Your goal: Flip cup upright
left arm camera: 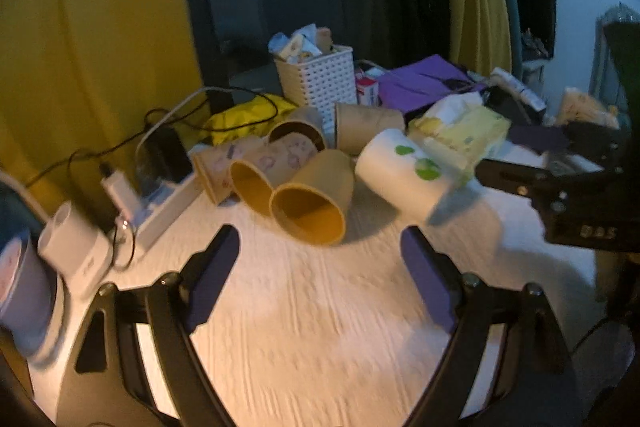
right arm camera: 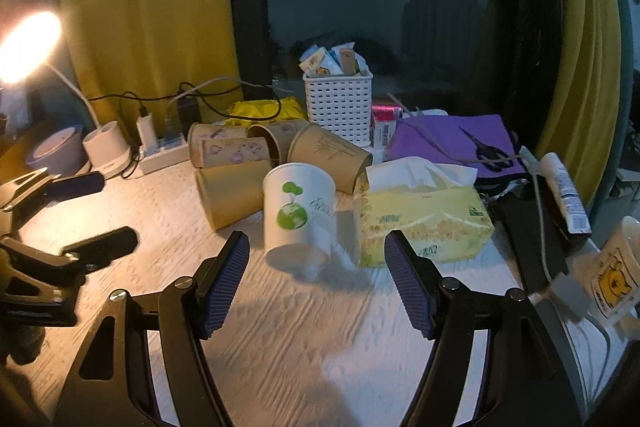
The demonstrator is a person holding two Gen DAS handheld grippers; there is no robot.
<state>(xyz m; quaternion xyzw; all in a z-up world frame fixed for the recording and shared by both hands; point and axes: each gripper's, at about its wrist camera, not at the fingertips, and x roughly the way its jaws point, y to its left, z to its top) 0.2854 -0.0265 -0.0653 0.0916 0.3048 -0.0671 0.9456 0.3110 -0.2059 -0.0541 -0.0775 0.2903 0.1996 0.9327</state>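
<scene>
A white paper cup with a green print [right arm camera: 298, 213] stands tilted on the table, mouth up, base toward me; in the left wrist view it [left arm camera: 402, 173] leans to the right. Several brown paper cups lie on their sides behind it [right arm camera: 234, 193], one with its mouth facing the left camera [left arm camera: 310, 209]. My right gripper [right arm camera: 316, 263] is open and empty, just short of the white cup. My left gripper [left arm camera: 320, 251] is open and empty, in front of the brown cups. It also shows at the left of the right wrist view [right arm camera: 92, 211].
A yellow tissue box [right arm camera: 424, 219] sits right of the white cup. A white basket [right arm camera: 338, 107], purple folder with scissors [right arm camera: 456, 143], power strip with chargers [right arm camera: 160, 151], lamp base [right arm camera: 106, 145] and a mug [right arm camera: 616, 267] ring the table [right arm camera: 304, 339].
</scene>
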